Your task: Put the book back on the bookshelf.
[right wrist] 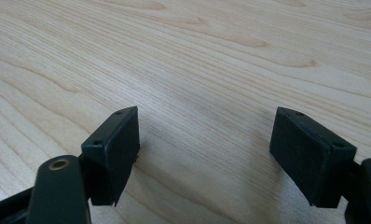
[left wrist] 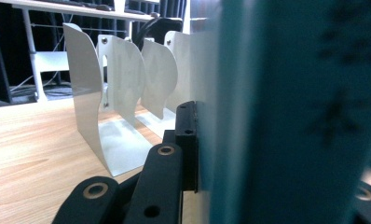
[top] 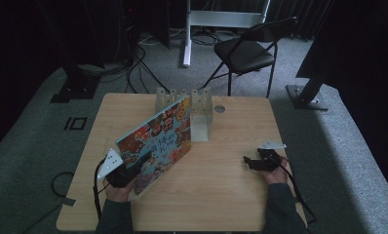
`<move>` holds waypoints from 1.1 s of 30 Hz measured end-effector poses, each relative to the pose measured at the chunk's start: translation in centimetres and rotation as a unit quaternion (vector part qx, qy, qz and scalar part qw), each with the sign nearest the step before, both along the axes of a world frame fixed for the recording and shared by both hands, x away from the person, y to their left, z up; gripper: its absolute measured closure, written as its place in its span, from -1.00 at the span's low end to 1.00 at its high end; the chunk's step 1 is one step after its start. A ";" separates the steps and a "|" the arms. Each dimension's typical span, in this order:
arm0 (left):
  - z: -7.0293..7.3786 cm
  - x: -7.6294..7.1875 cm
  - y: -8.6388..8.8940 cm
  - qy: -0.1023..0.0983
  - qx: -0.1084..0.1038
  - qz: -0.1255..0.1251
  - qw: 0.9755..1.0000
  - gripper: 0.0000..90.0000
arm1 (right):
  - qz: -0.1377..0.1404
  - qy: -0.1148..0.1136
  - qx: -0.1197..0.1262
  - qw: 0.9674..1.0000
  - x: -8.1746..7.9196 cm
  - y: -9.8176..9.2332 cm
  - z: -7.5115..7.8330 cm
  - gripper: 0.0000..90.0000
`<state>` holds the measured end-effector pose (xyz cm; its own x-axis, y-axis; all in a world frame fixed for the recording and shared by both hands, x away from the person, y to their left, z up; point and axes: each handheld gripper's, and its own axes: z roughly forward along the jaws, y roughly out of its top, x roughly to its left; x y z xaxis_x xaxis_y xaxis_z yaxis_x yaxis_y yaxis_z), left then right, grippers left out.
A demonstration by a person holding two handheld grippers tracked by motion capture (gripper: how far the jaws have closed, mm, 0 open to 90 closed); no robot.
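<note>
Left gripper (top: 133, 171) clamps the picture book (top: 155, 144) tilted near the bookends (top: 197, 105), right gripper (top: 250, 161) gapes empty over the desk (top: 221, 190).

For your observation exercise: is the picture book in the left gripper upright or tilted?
Tilted. The picture book leans with its cover facing up, clamped by the left gripper, its far corner near the white bookends.

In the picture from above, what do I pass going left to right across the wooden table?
Left gripper, clamped on the colourful picture book → white metal book rack near the far edge → small round disc set in the table → right gripper, jaws open with nothing between them.
</note>
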<state>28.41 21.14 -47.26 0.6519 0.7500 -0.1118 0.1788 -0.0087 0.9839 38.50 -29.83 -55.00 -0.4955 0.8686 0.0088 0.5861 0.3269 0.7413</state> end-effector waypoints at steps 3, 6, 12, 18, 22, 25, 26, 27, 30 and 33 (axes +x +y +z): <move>0.1 -0.1 0.1 0.000 0.001 0.002 1.000 0.80 | 0.000 0.000 0.000 1.000 0.0 0.0 0.0 -0.47; 0.2 -0.2 0.2 0.000 0.000 0.007 1.000 0.80 | 0.000 0.000 0.000 1.000 0.0 0.0 0.0 -0.47; 0.2 -0.3 0.5 0.000 -0.004 0.014 1.000 0.80 | 0.000 -0.001 -0.001 1.000 0.0 0.0 0.0 -0.47; 0.3 -0.3 0.8 -0.001 -0.008 0.019 1.000 0.80 | 0.000 -0.001 -0.001 1.000 0.0 0.0 0.0 -0.47; 0.4 -0.4 0.9 -0.002 -0.010 0.026 1.000 0.80 | 0.001 -0.001 -0.001 1.000 0.0 0.0 0.0 -0.47; 0.4 -0.3 1.0 -0.001 -0.013 0.028 1.000 0.80 | 0.000 -0.001 0.000 1.000 0.0 0.0 0.0 -0.47; 0.4 -0.3 1.0 -0.001 -0.014 0.030 0.999 0.80 | 0.000 -0.001 0.000 1.000 0.0 0.0 0.0 -0.47; 0.5 -0.3 1.0 -0.002 -0.013 0.031 0.999 0.80 | 0.000 -0.001 0.000 1.000 0.0 0.0 0.0 -0.47; 0.6 -0.3 0.9 -0.004 -0.008 0.038 0.999 0.80 | 0.000 -0.001 -0.001 1.000 0.0 0.0 0.0 -0.47; 0.7 -0.3 0.9 -0.005 -0.008 0.042 0.999 0.80 | 0.001 -0.001 -0.001 1.000 0.0 0.0 0.0 -0.47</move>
